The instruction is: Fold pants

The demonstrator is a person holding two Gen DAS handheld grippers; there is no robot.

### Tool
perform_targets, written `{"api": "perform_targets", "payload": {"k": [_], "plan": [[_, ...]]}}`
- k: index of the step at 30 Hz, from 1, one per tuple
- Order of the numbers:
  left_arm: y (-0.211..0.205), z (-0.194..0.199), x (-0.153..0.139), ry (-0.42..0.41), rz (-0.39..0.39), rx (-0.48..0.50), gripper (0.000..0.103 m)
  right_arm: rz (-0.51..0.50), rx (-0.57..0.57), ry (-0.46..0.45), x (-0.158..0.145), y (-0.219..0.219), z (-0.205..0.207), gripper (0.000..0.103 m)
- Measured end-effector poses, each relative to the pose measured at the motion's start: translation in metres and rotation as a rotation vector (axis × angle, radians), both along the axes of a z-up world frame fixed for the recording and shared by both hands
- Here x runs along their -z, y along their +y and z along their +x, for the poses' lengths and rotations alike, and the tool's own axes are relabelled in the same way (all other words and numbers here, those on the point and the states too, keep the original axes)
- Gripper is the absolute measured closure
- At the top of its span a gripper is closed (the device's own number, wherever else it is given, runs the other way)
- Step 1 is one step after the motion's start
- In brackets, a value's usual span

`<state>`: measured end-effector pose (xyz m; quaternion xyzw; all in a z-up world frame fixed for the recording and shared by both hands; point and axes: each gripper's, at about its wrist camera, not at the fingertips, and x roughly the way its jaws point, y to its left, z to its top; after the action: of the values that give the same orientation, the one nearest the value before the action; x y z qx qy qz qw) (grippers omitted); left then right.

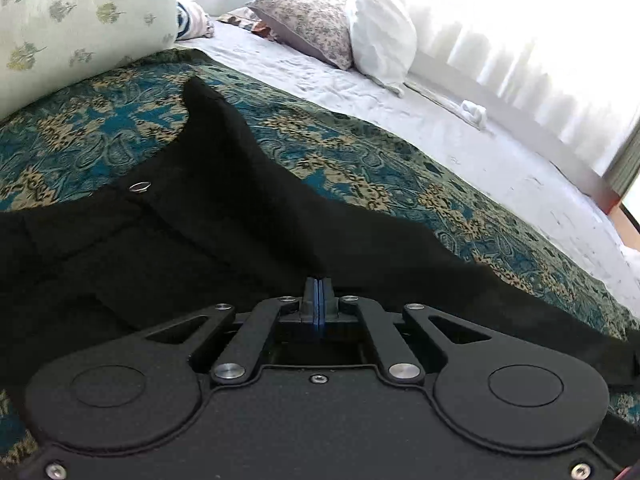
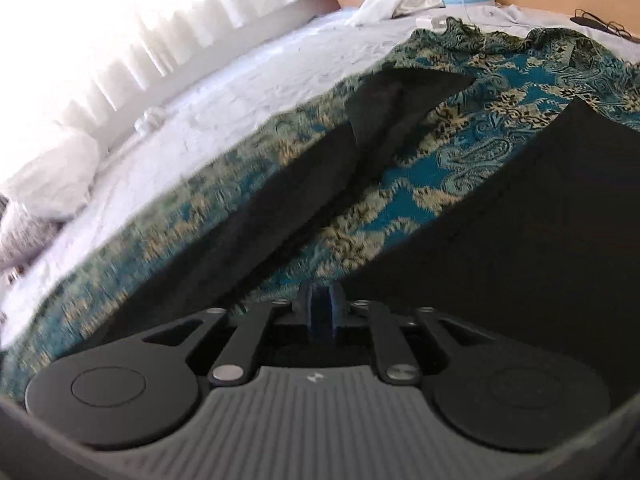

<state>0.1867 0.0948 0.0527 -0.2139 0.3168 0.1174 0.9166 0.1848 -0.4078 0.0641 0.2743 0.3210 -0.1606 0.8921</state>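
Directly ahead of the left gripper (image 1: 319, 280), whose jaws are pressed together, black pants (image 1: 168, 248) lie on a teal patterned bedspread (image 1: 360, 152); whether fabric is pinched cannot be told. Beyond the right gripper (image 2: 320, 292), jaws narrowly parted, both pant legs (image 2: 520, 208) diverge across the bedspread; any grip is unclear.

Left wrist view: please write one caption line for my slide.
Shut left tongs over black pants spread on a teal patterned bedspread, pillows behind.

Open white sheet (image 1: 460, 136) beyond, pillows (image 1: 320, 28) blocking the bed's head
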Motion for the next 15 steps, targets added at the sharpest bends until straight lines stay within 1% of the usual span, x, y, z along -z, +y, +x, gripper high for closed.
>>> {"api": "perform_targets", "payload": {"k": [1,3,4,6,7,8,9,10,11,12,13,14,15], "plan": [[0.000,-0.003,-0.002,-0.016,-0.001,-0.002,0.101,0.010,0.010,-0.027,0.000,-0.002,0.002,0.067],[-0.003,-0.005,-0.008,-0.040,0.024,0.006,0.101,0.026,0.042,-0.082,-0.001,-0.012,0.011,0.051],[-0.004,-0.005,-0.012,-0.049,0.030,0.024,0.101,0.031,0.064,-0.094,-0.001,-0.018,0.016,0.048],[-0.006,-0.001,-0.018,-0.072,0.036,0.058,0.098,0.022,0.112,-0.089,0.000,-0.034,0.033,0.047],[-0.007,0.003,-0.021,-0.080,0.047,0.067,0.094,-0.010,0.143,-0.082,-0.001,-0.039,0.043,0.046],[-0.009,0.008,-0.023,-0.083,0.066,0.072,0.092,-0.051,0.159,-0.065,-0.002,-0.044,0.053,0.042],[-0.011,0.013,-0.024,-0.082,0.079,0.073,0.084,-0.096,0.170,-0.040,-0.003,-0.047,0.064,0.040],[-0.013,0.020,-0.025,-0.084,0.084,0.073,0.069,-0.140,0.169,-0.014,-0.003,-0.049,0.076,0.037],[-0.013,0.028,-0.025,-0.083,0.083,0.066,0.060,-0.172,0.160,0.007,-0.002,-0.051,0.087,0.036],[-0.013,0.037,-0.023,-0.077,0.083,0.054,0.049,-0.200,0.151,0.025,-0.001,-0.053,0.098,0.032],[-0.014,0.046,-0.022,-0.069,0.088,0.039,0.047,-0.227,0.140,0.039,0.001,-0.053,0.109,0.028],[-0.014,0.054,-0.021,-0.059,0.094,0.029,0.046,-0.247,0.130,0.047,0.002,-0.051,0.117,0.026],[-0.014,0.065,-0.019,-0.043,0.095,0.019,0.039,-0.266,0.121,0.060,0.005,-0.051,0.127,0.024]]}}
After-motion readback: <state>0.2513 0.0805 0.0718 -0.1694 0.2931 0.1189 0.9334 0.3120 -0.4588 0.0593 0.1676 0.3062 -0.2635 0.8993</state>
